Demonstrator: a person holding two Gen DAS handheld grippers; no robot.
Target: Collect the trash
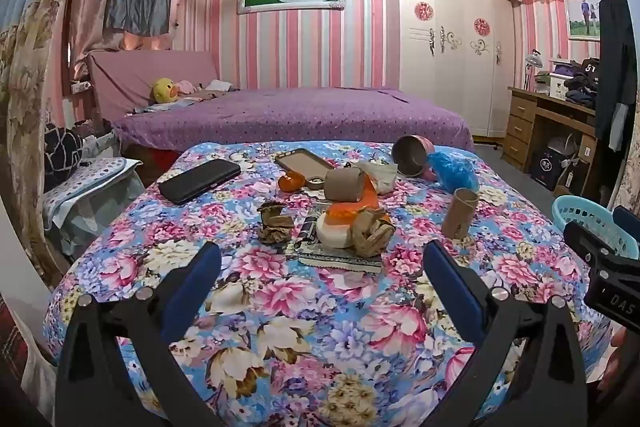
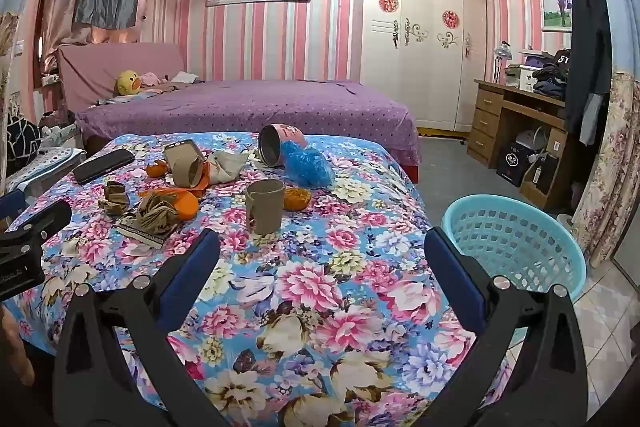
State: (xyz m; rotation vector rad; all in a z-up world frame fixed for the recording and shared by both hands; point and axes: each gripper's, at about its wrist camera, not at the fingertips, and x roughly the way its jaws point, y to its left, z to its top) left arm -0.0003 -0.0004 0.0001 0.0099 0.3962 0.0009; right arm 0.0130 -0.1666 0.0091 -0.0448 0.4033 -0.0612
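Trash lies on the floral-covered table (image 1: 320, 327): crumpled brown paper (image 1: 274, 223) (image 2: 156, 215), a second wad (image 1: 372, 231), an upright cardboard tube (image 1: 460, 213) (image 2: 265, 205), a lying tube (image 1: 345, 183) (image 2: 185, 167), orange peel (image 1: 352, 207) (image 2: 180, 199), a blue plastic bag (image 1: 454, 169) (image 2: 306, 163) and a tipped pink can (image 1: 412, 155) (image 2: 280, 143). My left gripper (image 1: 322, 267) is open and empty, short of the pile. My right gripper (image 2: 320, 263) is open and empty, near the upright tube. A light blue basket (image 2: 516, 243) (image 1: 592, 223) stands at the table's right.
A black phone (image 1: 200, 181) (image 2: 104, 165), a phone case (image 1: 304, 161) and a notebook (image 1: 340, 257) also lie on the table. A purple bed (image 1: 288, 115) is behind, a wardrobe (image 2: 420, 47) and desk (image 2: 516, 119) to the right.
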